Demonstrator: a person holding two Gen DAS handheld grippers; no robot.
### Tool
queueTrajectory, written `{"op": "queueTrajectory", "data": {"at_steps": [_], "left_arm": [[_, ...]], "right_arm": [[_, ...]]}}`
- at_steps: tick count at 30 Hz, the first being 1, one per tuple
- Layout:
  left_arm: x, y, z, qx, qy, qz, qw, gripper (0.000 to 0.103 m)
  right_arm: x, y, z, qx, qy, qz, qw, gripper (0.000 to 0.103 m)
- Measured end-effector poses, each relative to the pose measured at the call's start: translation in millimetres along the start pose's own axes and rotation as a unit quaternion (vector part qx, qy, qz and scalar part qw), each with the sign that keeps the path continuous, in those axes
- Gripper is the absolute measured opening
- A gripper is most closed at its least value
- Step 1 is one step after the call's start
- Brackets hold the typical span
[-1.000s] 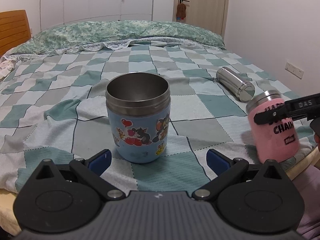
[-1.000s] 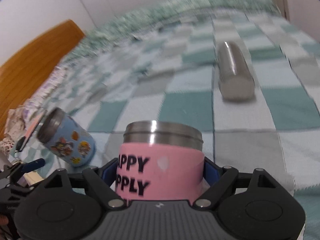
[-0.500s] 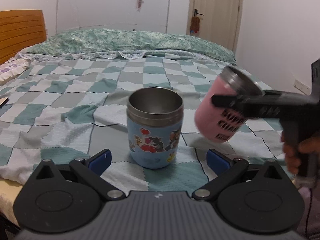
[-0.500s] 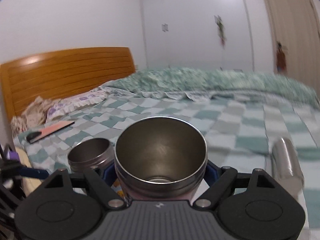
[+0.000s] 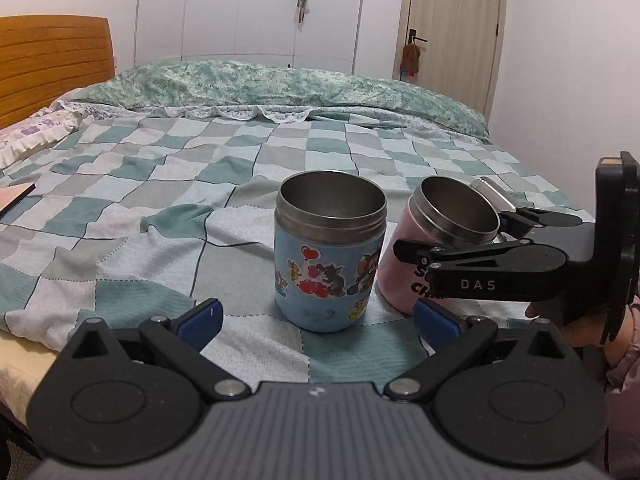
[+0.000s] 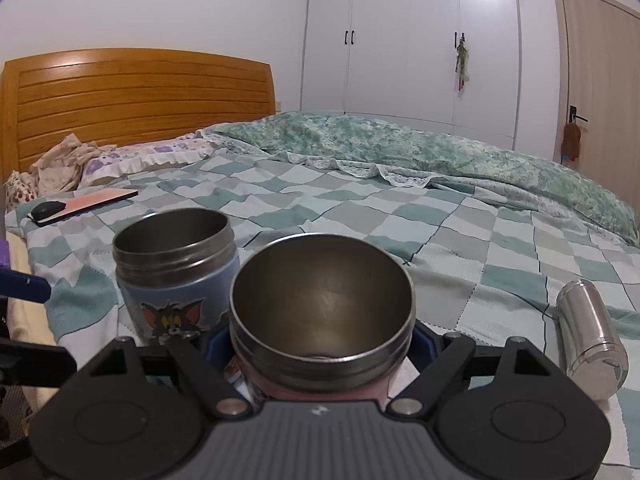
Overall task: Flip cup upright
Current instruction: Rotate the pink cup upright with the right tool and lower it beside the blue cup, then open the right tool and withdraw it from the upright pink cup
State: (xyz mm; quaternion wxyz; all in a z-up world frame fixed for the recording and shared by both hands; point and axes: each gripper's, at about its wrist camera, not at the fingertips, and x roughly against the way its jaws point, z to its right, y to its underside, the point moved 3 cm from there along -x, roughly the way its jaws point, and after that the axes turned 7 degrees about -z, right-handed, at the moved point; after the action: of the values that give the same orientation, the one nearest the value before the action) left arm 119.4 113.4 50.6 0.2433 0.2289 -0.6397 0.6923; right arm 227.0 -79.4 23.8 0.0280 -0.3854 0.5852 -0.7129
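Note:
A pink steel cup (image 5: 404, 276) with black lettering is held mouth-up, slightly tilted, just right of a blue cartoon cup (image 5: 330, 272) that stands upright on the checked bedspread. My right gripper (image 5: 452, 236) is shut on the pink cup; in the right wrist view the pink cup (image 6: 322, 320) fills the space between the jaws of that gripper (image 6: 320, 344), with the blue cup (image 6: 176, 276) to its left. My left gripper (image 5: 316, 316) is open and empty, its blue fingertips (image 5: 200, 318) just in front of the blue cup.
A plain steel cup (image 6: 590, 336) lies on its side on the bedspread to the right. A pink book with a black object (image 6: 84, 206) lies near the wooden headboard (image 6: 136, 100). A green quilt (image 5: 280, 88) is piled at the far end.
The right gripper has turned the pink cup from mouth-down to mouth-up and lowered it close beside the blue cup. The left gripper has stayed open in front of the blue cup.

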Motion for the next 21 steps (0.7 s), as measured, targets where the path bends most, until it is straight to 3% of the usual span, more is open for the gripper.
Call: {"op": "queueTrajectory", "data": {"at_steps": [3, 6, 11, 15, 21], "left_arm": [[5, 2, 3, 0.004, 0.005, 0.016, 0.9999, 0.103], [13, 9, 10, 0.009, 0.011, 0.056, 0.9983, 0.103], [19, 25, 29, 0.011, 0.002, 0.113, 0.9935, 0.103], [15, 46, 46, 0.001, -0.022, 0.163, 0.9865, 0.103], [7, 65, 63, 0.004, -0.034, 0.187, 0.9818, 0.103]], "right_arm": [[21, -2, 7, -0.019, -0.028, 0.038, 0.999, 0.103], [63, 9, 16, -0.023, -0.023, 0.096, 0.995, 0.103], [133, 52, 36, 0.005, 0.038, 0.175, 0.984, 0.103], [172, 96, 56, 0.004, 0.104, 0.195, 0.975, 0.103], [196, 145, 80, -0.016, 0.166, 0.189, 0.968, 0.103]]}}
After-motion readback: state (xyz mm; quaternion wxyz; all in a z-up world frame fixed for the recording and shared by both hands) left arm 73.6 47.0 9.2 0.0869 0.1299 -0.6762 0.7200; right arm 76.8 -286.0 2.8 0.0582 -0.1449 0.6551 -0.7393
